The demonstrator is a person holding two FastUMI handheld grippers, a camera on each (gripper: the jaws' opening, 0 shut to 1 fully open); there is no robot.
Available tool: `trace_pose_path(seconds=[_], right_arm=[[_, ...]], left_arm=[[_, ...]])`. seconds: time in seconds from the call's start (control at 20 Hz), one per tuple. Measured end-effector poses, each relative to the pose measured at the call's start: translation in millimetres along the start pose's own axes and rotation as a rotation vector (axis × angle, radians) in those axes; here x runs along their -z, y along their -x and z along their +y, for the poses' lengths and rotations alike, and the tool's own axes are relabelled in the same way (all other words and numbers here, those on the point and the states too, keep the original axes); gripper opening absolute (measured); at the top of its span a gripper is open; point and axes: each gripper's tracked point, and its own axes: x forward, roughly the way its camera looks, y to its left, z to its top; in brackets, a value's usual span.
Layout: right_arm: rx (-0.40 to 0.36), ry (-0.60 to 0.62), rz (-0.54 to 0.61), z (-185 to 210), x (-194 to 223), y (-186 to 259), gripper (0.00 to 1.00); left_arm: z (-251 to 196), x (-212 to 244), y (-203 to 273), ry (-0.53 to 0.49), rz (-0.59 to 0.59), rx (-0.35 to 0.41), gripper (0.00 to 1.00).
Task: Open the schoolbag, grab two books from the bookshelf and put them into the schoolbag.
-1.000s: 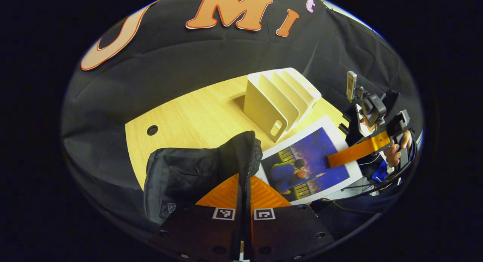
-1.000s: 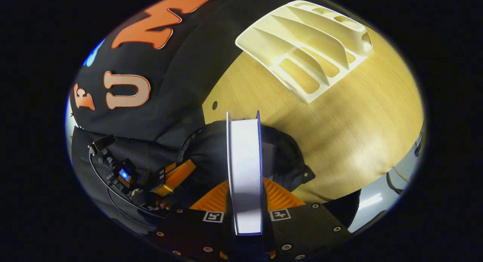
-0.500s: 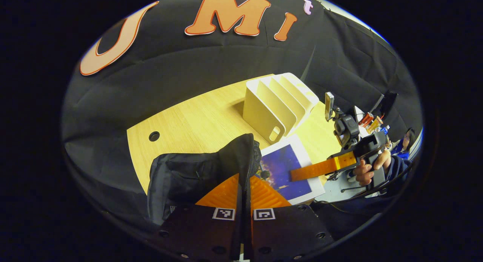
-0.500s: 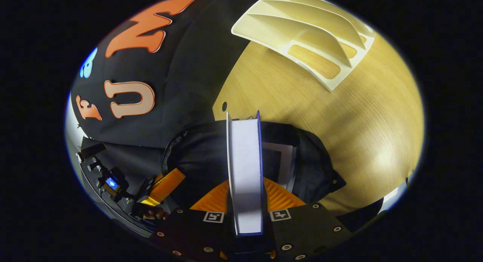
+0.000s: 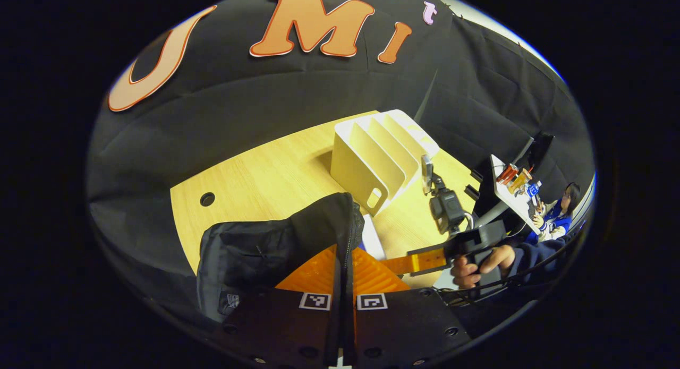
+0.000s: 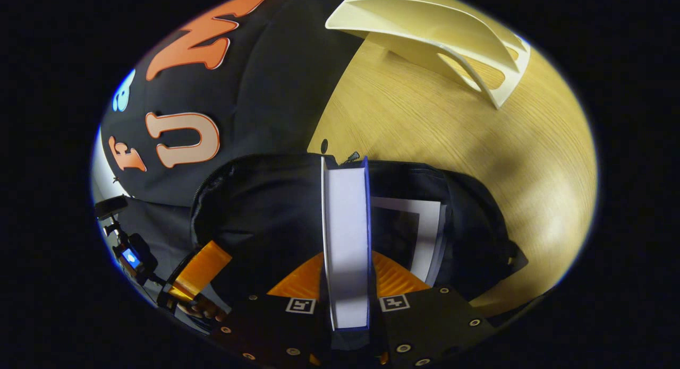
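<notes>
1. Left gripper view: pinches the raised zip rim of the black schoolbag in the left gripper, fingers pressed together on the cloth, keeping the mouth up near the tabletop's front edge.
2. Catches the right gripper and the hand behind it reaching in from the right side, with a pale sliver of book just beside the bag's rim.
3. Places the cream bookshelf toward the tabletop's far edge, well apart from the bag, its slots showing no books.
4. Right gripper view: clamps a book edge-on in the right gripper, both fingers pressing its covers, far end inside the open schoolbag.
5. Reveals a second book already in the bag, lying just to the right of the held one; left gripper on the bag's left rim.
6. Frames the bookshelf at the tabletop's far side, slots bare as far as can be seen.
7. Judged nearly home: one book inside, the other partway in.
8. Risks from here: a slipping left pinch letting the soft mouth fold over the book; a leading corner snagging on the zip or on the second book and jamming; an early letting-go leaving the book tipping out over the rim.
</notes>
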Motion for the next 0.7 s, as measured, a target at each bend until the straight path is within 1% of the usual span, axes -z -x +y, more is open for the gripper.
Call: trace_pose_path(seconds=[0.2,0.35,0.45,0.6,0.65,0.7], right_arm=[[-0.014,0.003,0.004,-3,5,-19,0.29],[-0.013,-0.002,0.036,-3,14,-27,0.3],[0.026,0.004,0.057,-3,16,-25,0.33],[0.099,0.057,0.109,-9,24,-18,0.43],[0.123,0.08,0.122,-12,25,-17,0.45],[0.155,0.111,0.14,-18,28,-13,0.48]], left_arm=[[-6,-1,-1,0.003,0.001,0.004,0.04],[-4,0,-2,0.015,0.0,0.004,0.04],[-4,1,-1,0.019,-0.004,0.007,0.04],[-1,3,-3,0.011,-0.002,-0.008,0.04],[1,3,-4,0.007,-0.003,-0.023,0.09],[3,4,-5,0.006,-0.002,-0.04,0.04]])
